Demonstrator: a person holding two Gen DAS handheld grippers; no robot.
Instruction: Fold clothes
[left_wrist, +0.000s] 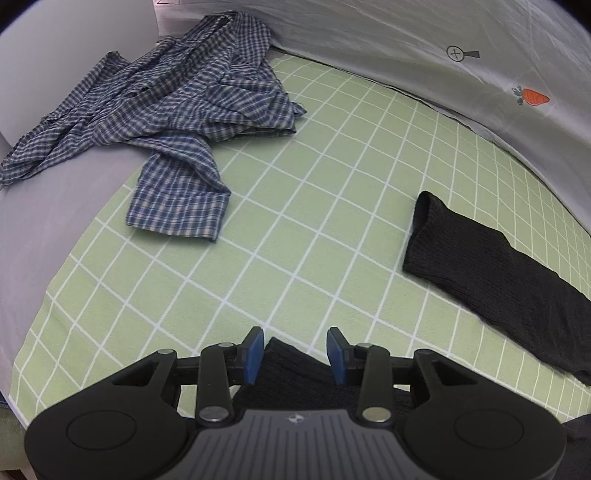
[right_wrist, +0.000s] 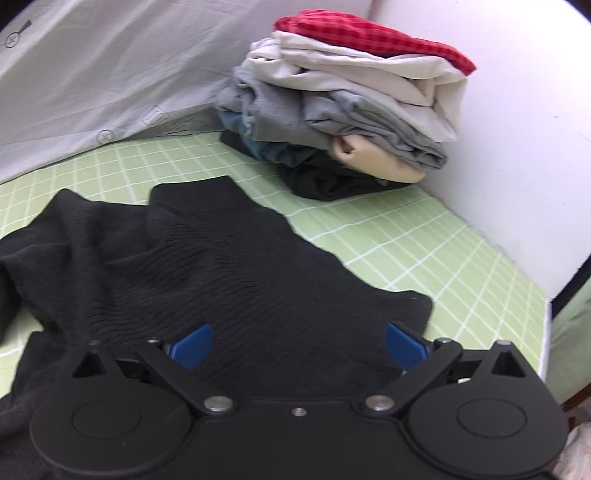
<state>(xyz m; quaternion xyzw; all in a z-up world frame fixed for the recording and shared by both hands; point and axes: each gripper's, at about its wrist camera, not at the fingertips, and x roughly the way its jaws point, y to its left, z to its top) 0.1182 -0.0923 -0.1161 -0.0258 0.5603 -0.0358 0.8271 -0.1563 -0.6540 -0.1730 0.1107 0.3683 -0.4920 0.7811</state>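
A black knit sweater (right_wrist: 207, 266) lies spread on the green checked sheet (right_wrist: 424, 236). One of its sleeves (left_wrist: 491, 273) stretches across the sheet at the right of the left wrist view. My left gripper (left_wrist: 295, 350) is open, with a black piece of the sweater (left_wrist: 291, 373) between its blue pads, not clamped. My right gripper (right_wrist: 299, 345) is wide open just above the sweater's near part. A crumpled blue plaid shirt (left_wrist: 166, 110) lies at the far left of the sheet.
A stack of folded clothes (right_wrist: 343, 107) with a red item on top stands at the back right against a white wall (right_wrist: 517, 110). A grey printed sheet (left_wrist: 424, 44) rises along the back. The bed's right edge (right_wrist: 546, 310) drops off near the right gripper.
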